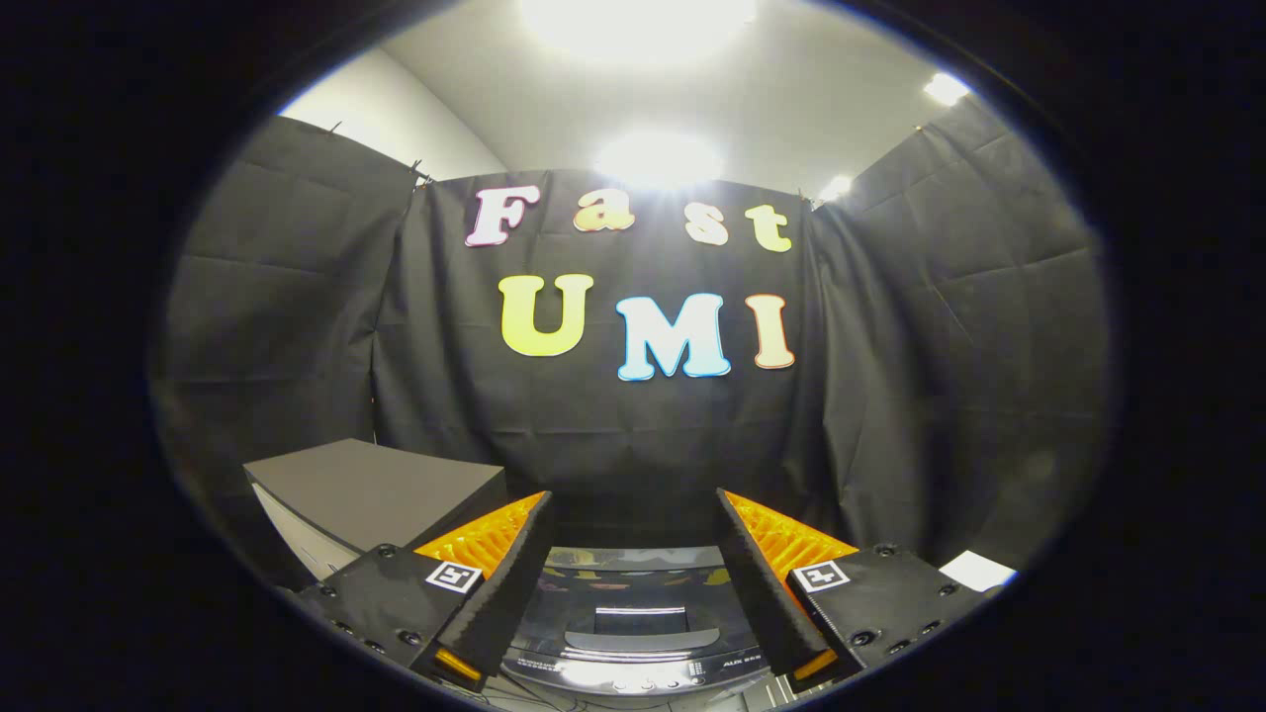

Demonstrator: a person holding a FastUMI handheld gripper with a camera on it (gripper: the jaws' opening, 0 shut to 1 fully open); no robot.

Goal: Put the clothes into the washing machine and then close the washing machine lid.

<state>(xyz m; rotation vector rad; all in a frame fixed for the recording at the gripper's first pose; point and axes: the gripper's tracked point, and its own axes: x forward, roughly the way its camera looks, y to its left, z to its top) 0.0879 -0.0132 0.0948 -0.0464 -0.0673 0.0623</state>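
Dark and matte, a box-shaped unit (371,494) sits left of your tool (633,539), its lower part cut off behind the left finger. Your tool's fingers are spread wide, pinching nothing. Between them lies the washing machine (633,618), glossy lid down, its front panel too small to make out. A white slip (977,571) peeks beyond the right finger.

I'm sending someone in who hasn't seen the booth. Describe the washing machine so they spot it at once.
Start at the black cloth wall. Below it, between the open hand-held gripper's fingers, sits the washing machine. Its glossy dark lid with a recessed handle sets it apart from the matte dark-topped box beside it.
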